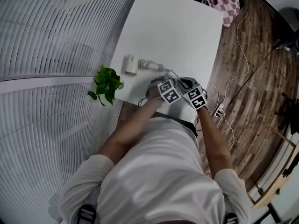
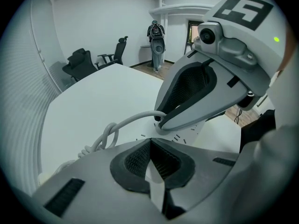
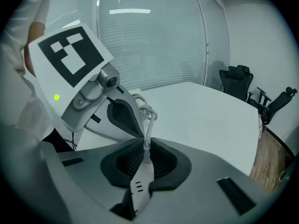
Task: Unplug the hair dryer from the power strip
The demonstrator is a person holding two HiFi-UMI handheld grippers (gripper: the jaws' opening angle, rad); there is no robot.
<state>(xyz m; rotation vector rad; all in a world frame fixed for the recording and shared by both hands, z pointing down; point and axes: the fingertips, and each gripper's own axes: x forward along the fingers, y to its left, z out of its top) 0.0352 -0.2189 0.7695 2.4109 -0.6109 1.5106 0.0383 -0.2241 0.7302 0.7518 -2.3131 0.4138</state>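
A cream hair dryer (image 1: 130,65) lies on the white table (image 1: 177,27) near its left edge. Its pale cord (image 1: 154,66) runs in loops toward the two grippers at the near edge. My left gripper (image 2: 150,164) is shut on the white power strip (image 2: 180,136), a sliver of which shows between its pads. The right gripper (image 3: 145,146) is shut on the hair dryer's plug (image 3: 144,164), with the cord (image 3: 148,125) rising out of its jaws and the strip (image 3: 138,190) below. The two grippers' tips nearly touch each other. In the head view both grippers (image 1: 156,84) (image 1: 183,82) hide the strip.
A small green plant (image 1: 107,84) stands at the table's left near corner. Checkered cloth (image 1: 226,1) lies beyond the far right corner. Cables (image 1: 233,78) trail over the wood floor on the right. Office chairs (image 2: 81,62) and a standing person (image 2: 156,41) are far back.
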